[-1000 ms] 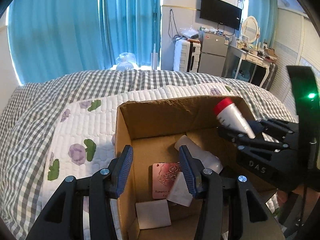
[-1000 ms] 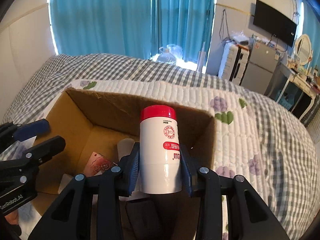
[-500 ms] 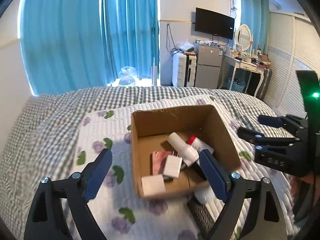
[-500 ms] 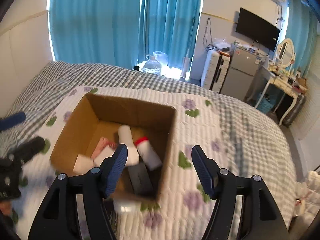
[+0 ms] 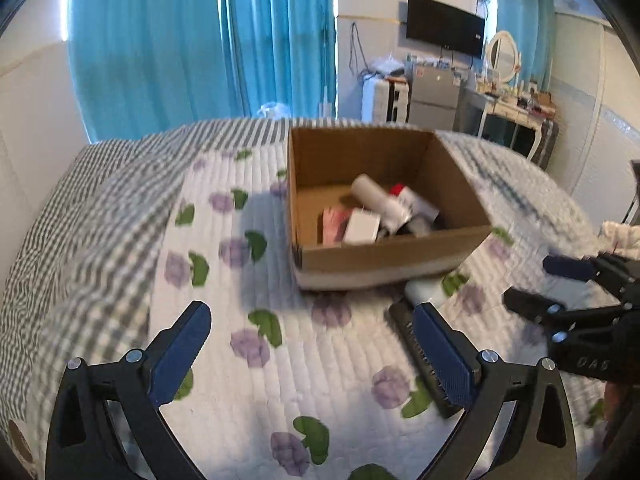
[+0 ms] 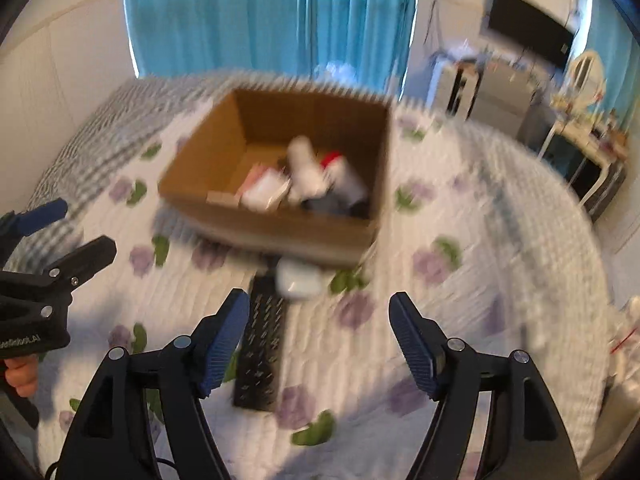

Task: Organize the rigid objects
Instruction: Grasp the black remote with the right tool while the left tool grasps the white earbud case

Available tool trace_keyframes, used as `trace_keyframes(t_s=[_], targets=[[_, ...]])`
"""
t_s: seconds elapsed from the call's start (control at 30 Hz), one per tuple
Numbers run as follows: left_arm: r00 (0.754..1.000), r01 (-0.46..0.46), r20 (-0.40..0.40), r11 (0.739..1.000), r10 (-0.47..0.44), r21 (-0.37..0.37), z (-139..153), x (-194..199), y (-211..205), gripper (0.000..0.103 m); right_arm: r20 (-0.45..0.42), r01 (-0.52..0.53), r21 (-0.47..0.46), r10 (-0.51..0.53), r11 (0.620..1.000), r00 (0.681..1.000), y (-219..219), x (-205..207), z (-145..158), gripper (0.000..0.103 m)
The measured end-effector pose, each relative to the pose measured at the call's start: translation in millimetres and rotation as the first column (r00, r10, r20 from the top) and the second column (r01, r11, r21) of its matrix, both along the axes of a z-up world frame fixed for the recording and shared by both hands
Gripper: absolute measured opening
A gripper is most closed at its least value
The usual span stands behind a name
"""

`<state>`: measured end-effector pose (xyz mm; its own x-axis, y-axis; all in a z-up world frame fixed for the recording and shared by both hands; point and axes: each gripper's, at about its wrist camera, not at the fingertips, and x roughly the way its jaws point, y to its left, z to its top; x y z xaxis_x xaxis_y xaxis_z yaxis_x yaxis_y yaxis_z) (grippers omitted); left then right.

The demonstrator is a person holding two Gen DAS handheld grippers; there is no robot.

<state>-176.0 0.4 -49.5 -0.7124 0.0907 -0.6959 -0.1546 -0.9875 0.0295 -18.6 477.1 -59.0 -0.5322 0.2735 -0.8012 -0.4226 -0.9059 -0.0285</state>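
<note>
An open cardboard box (image 5: 384, 256) sits on the quilted bed. Inside it lie a white bottle (image 5: 372, 194), a red-capped white bottle (image 5: 416, 202), a pink card (image 5: 334, 224) and a small white box (image 5: 362, 226). In front of the box, on the quilt, lie a black remote (image 6: 264, 344) and a white object (image 6: 300, 278). My left gripper (image 5: 310, 316) hovers over the quilt short of the box, its jaws opening with nothing between them. My right gripper (image 6: 320, 304) hangs above the remote, its jaws also opening and gripping nothing.
The floral quilt (image 5: 248, 360) lies over grey checkered bedding (image 5: 80, 208). Blue curtains (image 5: 180, 40) hang behind the bed. A wall TV (image 5: 444, 30), a small fridge (image 5: 436, 96) and a dressing table (image 5: 516, 120) stand at the back right.
Both grippers drew back from the box, which now looks smaller and farther. The right one let go of the red-capped bottle, which now lies in the box. Both jaws widened.
</note>
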Motion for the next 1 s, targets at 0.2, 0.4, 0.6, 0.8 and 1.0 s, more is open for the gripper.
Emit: trace_keyframes(t_s=[0.2, 0.4, 0.6, 0.8, 1.0], targets=[[0.998, -0.033, 0.061, 0.999, 0.034, -0.015, -57, -9, -9, 0.102, 0.117, -0.015, -0.092, 0.025, 0.996, 0.993, 3, -22, -77, 0.055], [0.994, -0.056, 0.095, 0.998, 0.056, -0.004, -72, -10, -14, 0.102, 0.142, -0.031, -0.188, 0.059, 0.982, 0.988, 6, -31, -103, 0.055], [0.991, -0.075, 0.114, 0.997, 0.073, 0.008, -73, -10, -17, 0.102, 0.123, -0.012, -0.275, 0.047, 0.961, 0.991, 15, -32, -114, 0.055], [0.989, -0.085, 0.121, 0.996, 0.086, -0.013, -77, -11, -16, 0.103, 0.136, -0.037, -0.225, 0.069, 0.974, 0.988, -4, -40, -117, 0.038], [0.989, -0.085, 0.122, 0.996, 0.089, -0.034, -81, -10, -16, 0.103, 0.11, -0.064, -0.163, 0.083, 0.985, 0.99, -15, -23, -106, 0.037]])
